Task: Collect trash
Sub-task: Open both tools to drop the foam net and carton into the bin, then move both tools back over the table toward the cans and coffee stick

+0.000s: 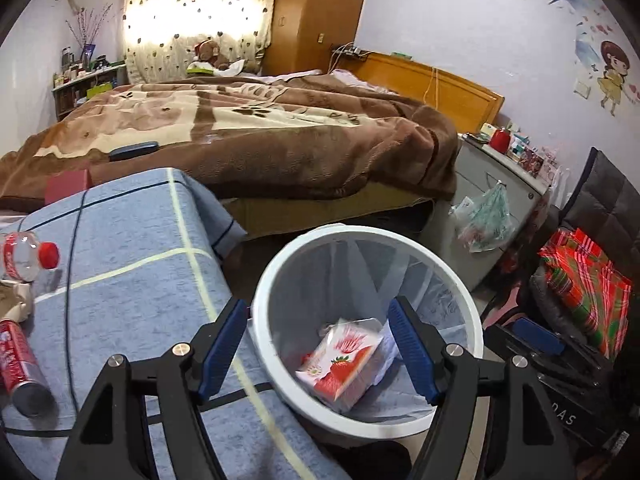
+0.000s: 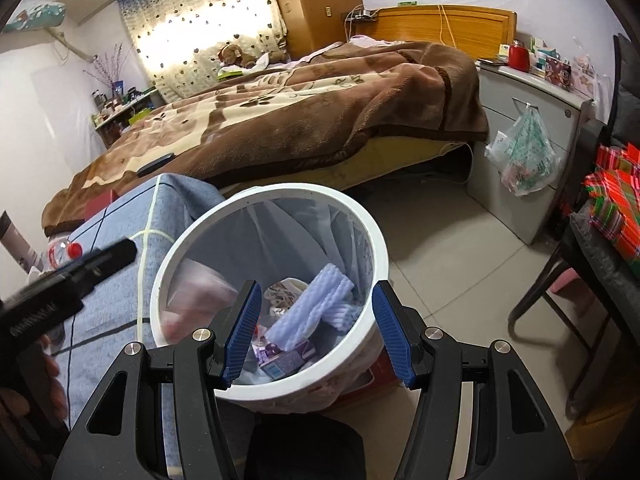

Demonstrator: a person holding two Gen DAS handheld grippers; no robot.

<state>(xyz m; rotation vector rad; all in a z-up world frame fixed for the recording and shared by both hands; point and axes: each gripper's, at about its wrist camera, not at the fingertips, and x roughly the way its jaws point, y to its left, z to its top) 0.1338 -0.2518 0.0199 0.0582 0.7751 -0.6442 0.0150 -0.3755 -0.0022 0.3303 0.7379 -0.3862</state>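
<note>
Hovering both grippers over the bin (image 1: 256, 312), we have left gripper (image 1: 316, 354) jaws apart, empty, and right gripper (image 2: 318, 334) jaws apart, empty too. Strawberry box (image 1: 344, 364) lies in the bin, long axis running roughly 1 to 7 o'clock. Remaining trash sits on the table (image 1: 132, 240) at 9 o'clock: bottle (image 1: 28, 256), cap toward 3 o'clock, and can (image 1: 20, 372), long axis near 11 to 5. Next, we judge, swing left and close across the bottle's narrow width.
</note>
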